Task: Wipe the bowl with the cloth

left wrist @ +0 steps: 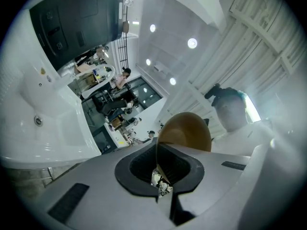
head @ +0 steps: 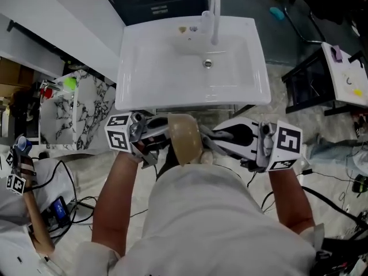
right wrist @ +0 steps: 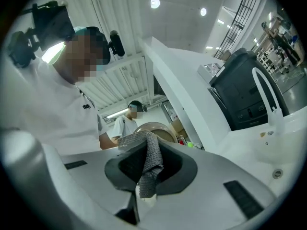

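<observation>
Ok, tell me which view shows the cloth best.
Right gripper view: the grey cloth hangs pinched in the right gripper, close up. The left gripper view shows none of it; the head view leaves it unclear.

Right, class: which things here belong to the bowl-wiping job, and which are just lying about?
Job: tan round bowl, clamped in left tongs; grey woven cloth, clamped in right tongs.
Lying about: white rectangular sink; white curved tap; marble-patterned cabinet; black floor cables.

White sink (head: 144, 68); white faucet (head: 215, 10)
</observation>
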A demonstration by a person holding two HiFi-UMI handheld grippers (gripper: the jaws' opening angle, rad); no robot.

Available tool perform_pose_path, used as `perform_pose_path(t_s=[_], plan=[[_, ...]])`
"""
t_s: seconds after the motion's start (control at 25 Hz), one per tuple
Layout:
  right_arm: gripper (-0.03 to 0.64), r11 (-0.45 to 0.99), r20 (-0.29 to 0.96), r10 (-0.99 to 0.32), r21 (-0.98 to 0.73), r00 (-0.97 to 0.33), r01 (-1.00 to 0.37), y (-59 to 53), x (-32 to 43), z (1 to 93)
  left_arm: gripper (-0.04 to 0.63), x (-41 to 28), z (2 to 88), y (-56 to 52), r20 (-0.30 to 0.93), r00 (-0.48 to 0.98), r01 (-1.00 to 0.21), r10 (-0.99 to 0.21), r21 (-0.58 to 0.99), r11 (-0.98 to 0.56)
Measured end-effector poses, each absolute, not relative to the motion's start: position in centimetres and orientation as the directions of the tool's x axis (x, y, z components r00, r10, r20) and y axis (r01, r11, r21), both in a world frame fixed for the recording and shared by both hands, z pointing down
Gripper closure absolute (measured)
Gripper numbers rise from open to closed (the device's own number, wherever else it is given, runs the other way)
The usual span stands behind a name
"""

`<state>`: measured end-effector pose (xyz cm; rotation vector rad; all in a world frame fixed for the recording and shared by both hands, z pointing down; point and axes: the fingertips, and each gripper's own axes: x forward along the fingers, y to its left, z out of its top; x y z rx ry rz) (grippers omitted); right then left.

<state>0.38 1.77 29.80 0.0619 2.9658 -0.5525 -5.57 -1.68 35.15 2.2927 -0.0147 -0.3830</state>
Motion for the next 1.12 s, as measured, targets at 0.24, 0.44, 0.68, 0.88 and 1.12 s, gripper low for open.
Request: perform_pose_path(t_s=[0.24, 0.44, 0.68, 0.88, 1.12], plan=[[0.58, 0.937, -0.19, 0.009, -0.341, -0.982, 0.074, 1.2, 0.2, 28.3, 0.577, -5.7, 35.7, -1.6, -0.271, 0.954, 0.116, -0.128, 0.729, -0.674], [0.58, 0.945, -0.172, -0.052, -0.327, -0.984, 0.007, -0.2, -0.3, 28.7, 0.577, -5.3, 35.7, -0.8, -0.282, 0.954, 0.143, -0.1, 0.723, -0.676], [0.58, 0.938, -0.091, -0.058, -0.345, -0.994, -0.023, -0.2, -0.6, 30.4, 0.577, -5.9, 34.9, -1.2, -0.302, 0.945, 0.137, -0.126, 0.714, -0.686], [0.58, 0.927, -0.081, -0.05, -0.374, -0.995, -0.016, -0.3, -0.7, 31.2, 0.577, -6.7, 35.4, -2.5, -0.283, 0.943, 0.092, -0.174, 0.726, -0.682], [0.58, 0.928, -0.041, -0.043, -0.372, -0.998, -0.025, -0.5, -0.7, 32.2, 0.577, -8.0, 36.1, -4.3, -0.252, 0.934, 0.018, -0.253, 0.742, -0.671]])
